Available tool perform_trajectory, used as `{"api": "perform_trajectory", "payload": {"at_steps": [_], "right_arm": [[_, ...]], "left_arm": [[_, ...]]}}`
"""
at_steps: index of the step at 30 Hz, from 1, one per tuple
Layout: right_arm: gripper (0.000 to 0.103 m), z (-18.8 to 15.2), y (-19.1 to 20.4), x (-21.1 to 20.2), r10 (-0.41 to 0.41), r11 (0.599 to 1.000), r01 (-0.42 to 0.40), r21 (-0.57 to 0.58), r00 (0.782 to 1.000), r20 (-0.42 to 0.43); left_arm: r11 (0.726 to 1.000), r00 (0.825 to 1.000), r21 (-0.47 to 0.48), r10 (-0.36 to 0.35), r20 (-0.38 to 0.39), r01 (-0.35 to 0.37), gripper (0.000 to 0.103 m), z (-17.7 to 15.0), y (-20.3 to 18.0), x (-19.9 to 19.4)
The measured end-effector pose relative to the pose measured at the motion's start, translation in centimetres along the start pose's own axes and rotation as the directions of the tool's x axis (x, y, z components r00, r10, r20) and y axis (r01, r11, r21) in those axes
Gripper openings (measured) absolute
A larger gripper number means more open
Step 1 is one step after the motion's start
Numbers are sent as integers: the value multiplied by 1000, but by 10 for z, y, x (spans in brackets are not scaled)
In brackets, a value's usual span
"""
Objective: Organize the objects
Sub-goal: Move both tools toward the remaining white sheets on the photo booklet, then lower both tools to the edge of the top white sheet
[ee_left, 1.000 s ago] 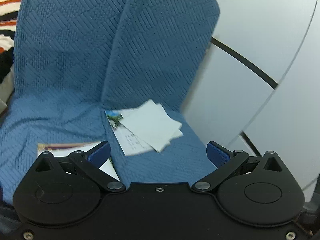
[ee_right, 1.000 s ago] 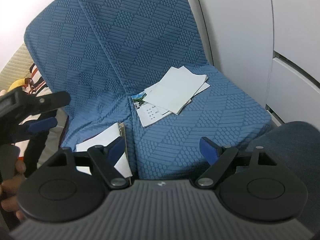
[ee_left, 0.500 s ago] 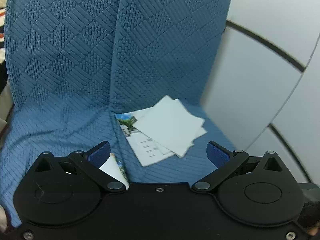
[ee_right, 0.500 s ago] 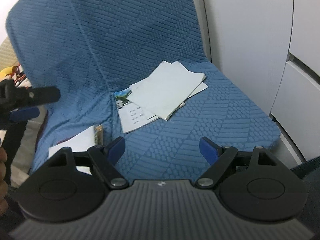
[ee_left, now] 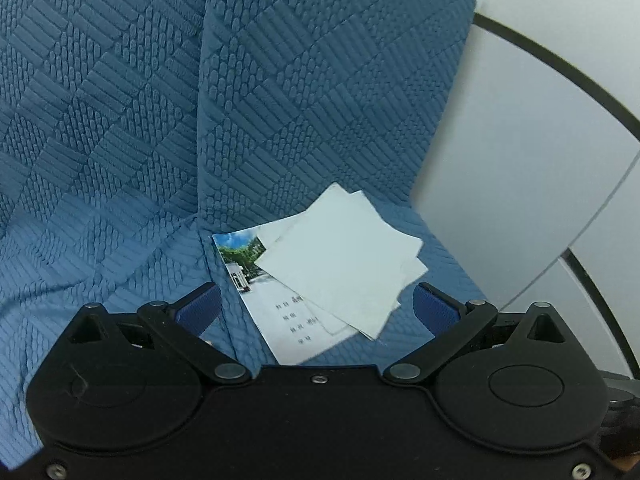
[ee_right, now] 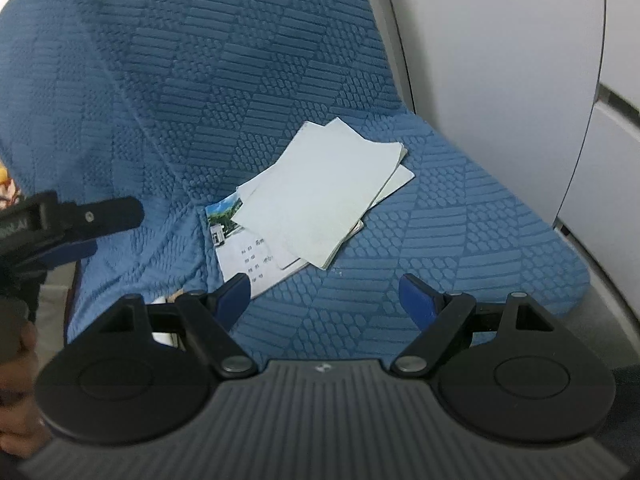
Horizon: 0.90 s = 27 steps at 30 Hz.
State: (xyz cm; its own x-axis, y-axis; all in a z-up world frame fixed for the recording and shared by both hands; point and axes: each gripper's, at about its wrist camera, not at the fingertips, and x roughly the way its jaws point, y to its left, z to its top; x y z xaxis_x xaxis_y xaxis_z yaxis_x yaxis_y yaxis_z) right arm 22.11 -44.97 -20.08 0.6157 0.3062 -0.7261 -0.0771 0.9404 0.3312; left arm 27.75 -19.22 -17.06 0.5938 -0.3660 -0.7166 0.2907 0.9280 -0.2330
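Observation:
A loose pile of booklets lies on the blue sofa seat: plain white booklets (ee_left: 340, 264) (ee_right: 324, 196) fanned over a booklet with a photo cover (ee_left: 248, 264) (ee_right: 228, 220). My left gripper (ee_left: 316, 306) hangs open just above the pile's near edge, nothing between its blue pads. My right gripper (ee_right: 324, 294) is open too, a little short of the pile, its left fingertip (ee_right: 236, 292) over the photo booklet's near corner. In the right wrist view the left gripper's finger (ee_right: 100, 216) juts in from the left edge.
The sofa (ee_left: 120, 120) wears a quilted blue cover. White cabinet panels (ee_left: 540, 160) (ee_right: 500, 60) stand right beside its right end. Another white booklet (ee_right: 164, 336) peeks out behind my right gripper's left finger. A hand (ee_right: 16, 360) shows at the lower left.
Both grippers have come closer to the pile and lower; it now looks larger and sits between the fingers. The second booklet on the left seat has slipped out of the left wrist view.

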Motion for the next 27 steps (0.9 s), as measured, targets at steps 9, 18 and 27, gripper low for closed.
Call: {"api": "perform_trajectory", "payload": {"at_steps": [9,18,27], "right_arm": [[83,22,1,35,-13,995,19,96,998,-61],[82,36,10,77,54,975,-18,221,986,-156],[73,49,14,115,71,951,0,309,974,-217]], "left_arm": [[997,994,-8,72,-77,-73,101,18,26,53],[996,985,-72,39,-166,-51,97,36,53,102],[981,980,-193,-7,-201,-33,93,35,80,134]]}}
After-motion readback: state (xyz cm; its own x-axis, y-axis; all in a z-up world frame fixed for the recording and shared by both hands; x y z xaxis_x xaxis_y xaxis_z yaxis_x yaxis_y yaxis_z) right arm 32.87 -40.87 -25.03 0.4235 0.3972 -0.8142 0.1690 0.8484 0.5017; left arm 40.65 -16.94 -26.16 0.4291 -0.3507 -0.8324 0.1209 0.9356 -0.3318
